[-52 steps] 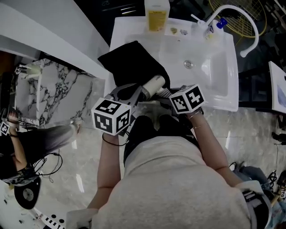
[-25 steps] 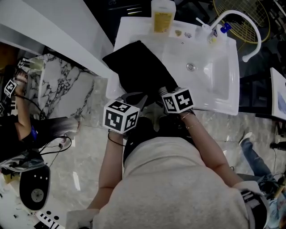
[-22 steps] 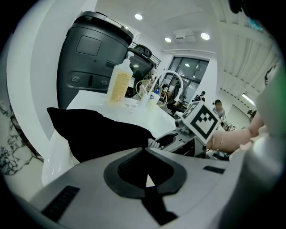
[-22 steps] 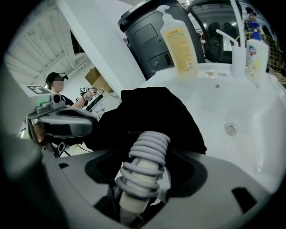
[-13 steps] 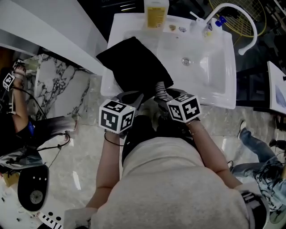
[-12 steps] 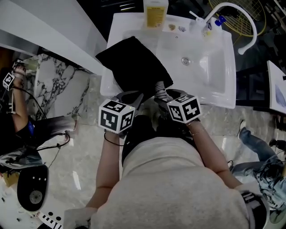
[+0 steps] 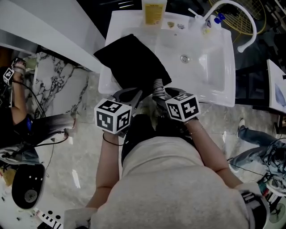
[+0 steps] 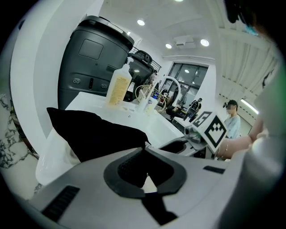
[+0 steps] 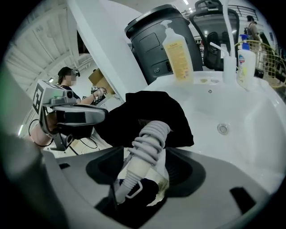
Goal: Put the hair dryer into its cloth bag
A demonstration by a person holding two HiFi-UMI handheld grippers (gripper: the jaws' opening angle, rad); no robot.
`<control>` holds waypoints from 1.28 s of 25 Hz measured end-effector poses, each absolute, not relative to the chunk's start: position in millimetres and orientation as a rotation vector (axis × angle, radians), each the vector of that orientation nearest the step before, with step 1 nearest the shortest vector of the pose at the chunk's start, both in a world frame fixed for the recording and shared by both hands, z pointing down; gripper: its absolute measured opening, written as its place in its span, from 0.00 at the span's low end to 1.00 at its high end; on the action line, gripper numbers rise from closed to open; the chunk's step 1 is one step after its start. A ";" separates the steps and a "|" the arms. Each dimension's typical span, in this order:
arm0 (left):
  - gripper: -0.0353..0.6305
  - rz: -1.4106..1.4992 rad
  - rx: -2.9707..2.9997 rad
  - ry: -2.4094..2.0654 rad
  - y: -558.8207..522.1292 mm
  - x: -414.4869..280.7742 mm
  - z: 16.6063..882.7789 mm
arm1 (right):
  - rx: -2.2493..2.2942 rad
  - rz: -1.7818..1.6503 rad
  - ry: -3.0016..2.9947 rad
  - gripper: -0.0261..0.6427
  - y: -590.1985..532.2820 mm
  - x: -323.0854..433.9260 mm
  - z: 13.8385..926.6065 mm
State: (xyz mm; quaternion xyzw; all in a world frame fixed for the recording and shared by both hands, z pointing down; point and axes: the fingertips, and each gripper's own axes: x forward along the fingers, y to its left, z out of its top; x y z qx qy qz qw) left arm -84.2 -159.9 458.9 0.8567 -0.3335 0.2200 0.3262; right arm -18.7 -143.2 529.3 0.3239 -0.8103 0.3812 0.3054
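The black cloth bag (image 7: 132, 60) lies on the left side of the white sink counter (image 7: 223, 96). My left gripper (image 7: 135, 95) is shut on the bag's near edge (image 8: 98, 136), its tips (image 8: 145, 151) meeting at the cloth. The hair dryer (image 7: 157, 86) sticks out of the bag's mouth by its pale handle, which has grey cord coiled round it (image 9: 147, 143). Its head is hidden inside the bag (image 9: 147, 109). My right gripper (image 7: 160, 95) is shut on that handle (image 9: 144, 156), just right of the left gripper.
A yellow soap bottle (image 7: 153, 11) stands at the counter's back edge. A blue-capped bottle (image 7: 211, 24) and a white arched faucet (image 7: 232, 15) are at the back right. The basin with its drain (image 7: 184, 58) lies right of the bag. A dark bin (image 8: 89, 58) stands behind.
The dryer's pale body lay outside the bag two seconds ago; now only the cord-wrapped handle shows. The right gripper has drawn back slightly toward the counter's front edge. The left gripper stays put.
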 end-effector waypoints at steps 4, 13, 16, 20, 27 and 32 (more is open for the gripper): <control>0.08 0.509 2.237 -0.887 -162.1 -84.2 450.2 | 0.856 1.002 -2.158 0.40 -148.7 -21.8 529.9; 0.08 0.495 2.232 -0.915 -158.8 -91.2 447.4 | 0.843 0.901 -2.222 0.35 -185.0 -34.7 523.0; 0.07 0.517 2.217 -0.936 -156.8 -94.6 451.0 | 0.828 0.876 -2.204 0.35 -192.3 -44.6 528.5; 0.08 0.606 2.211 -0.967 -152.7 -102.8 461.5 | 0.807 0.845 -2.167 0.36 -198.8 -57.0 537.8; 0.08 0.619 2.192 -0.966 -150.9 -105.5 469.7 | 0.778 0.821 -2.190 0.44 -189.5 -54.2 531.6; 0.08 0.611 2.194 -0.959 -150.6 -105.3 470.5 | 0.758 0.834 -2.191 0.49 -158.9 -44.9 529.9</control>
